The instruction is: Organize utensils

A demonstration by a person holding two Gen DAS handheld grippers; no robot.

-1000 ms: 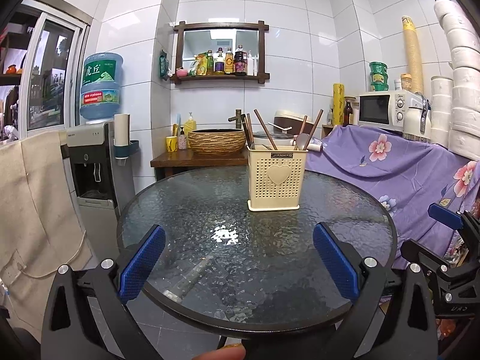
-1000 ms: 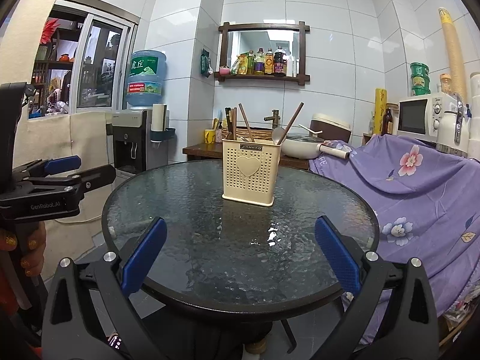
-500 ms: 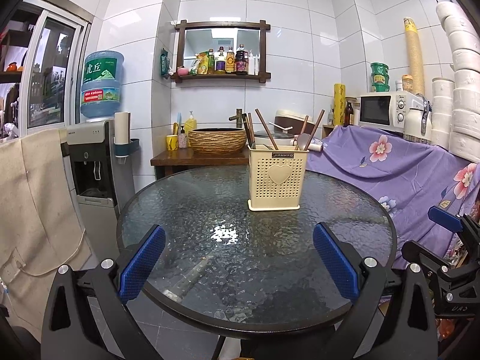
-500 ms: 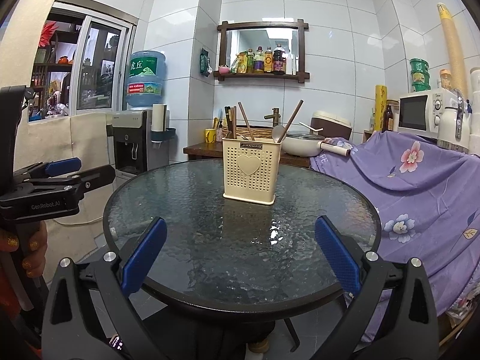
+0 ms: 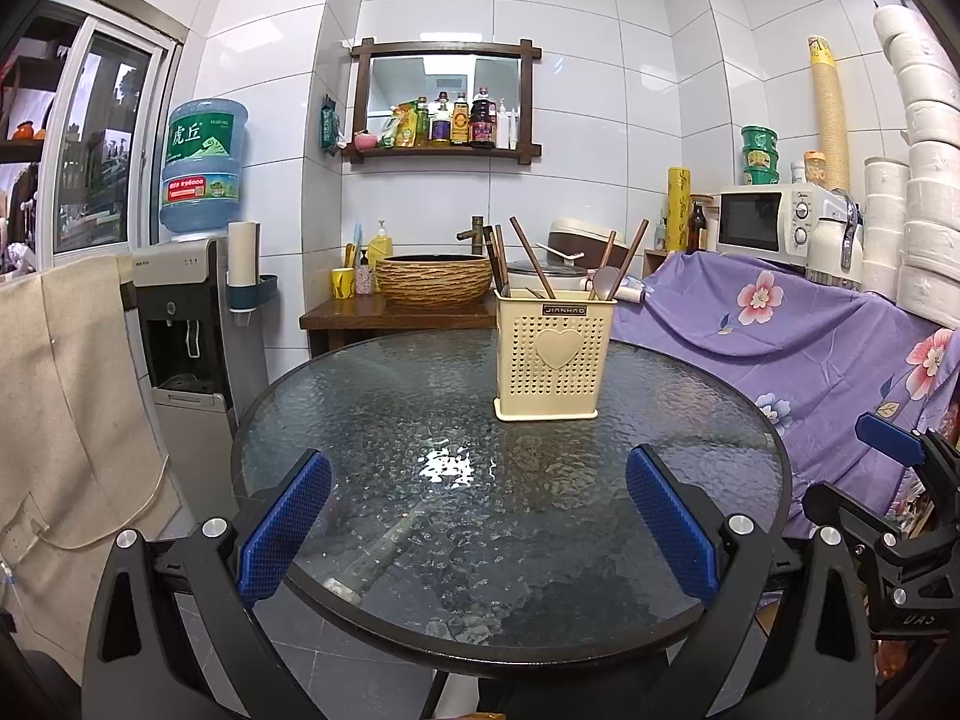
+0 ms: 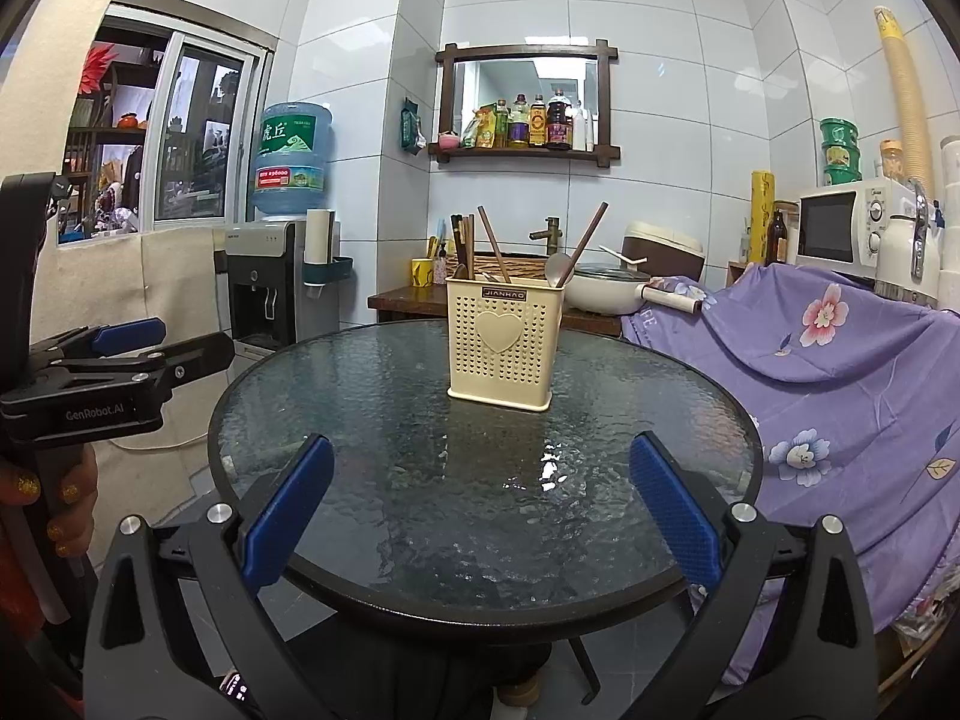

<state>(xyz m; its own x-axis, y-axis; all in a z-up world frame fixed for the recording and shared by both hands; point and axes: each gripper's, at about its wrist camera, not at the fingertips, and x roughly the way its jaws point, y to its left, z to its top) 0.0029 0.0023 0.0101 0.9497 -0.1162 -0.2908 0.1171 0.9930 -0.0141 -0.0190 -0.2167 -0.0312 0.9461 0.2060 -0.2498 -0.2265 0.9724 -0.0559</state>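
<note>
My left claw (image 5: pixel 477 516) and right claw (image 6: pixel 480 507) both spread wide, empty, low in frame over round textured-glass table (image 5: pixel 372 420). Cream utensil caddy (image 5: pixel 555 354) upright centre frame, chopsticks (image 5: pixel 531 264) and spoon (image 6: pixel 558 269) inside. White tiled wall, water dispenser (image 5: pixel 186 312) left, purple floral cloth (image 5: pixel 798 336) right.

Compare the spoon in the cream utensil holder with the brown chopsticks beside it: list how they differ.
The grey-brown spoon ends in a broad rounded bowl, while the dark brown chopsticks are thin straight sticks. The spoon's top sits low, just above the rim, while the chopsticks rise well higher. There is one such spoon on the right side, but several chopsticks leaning at different angles. Both stand in the cream perforated holder with a heart on the round glass table.
</note>
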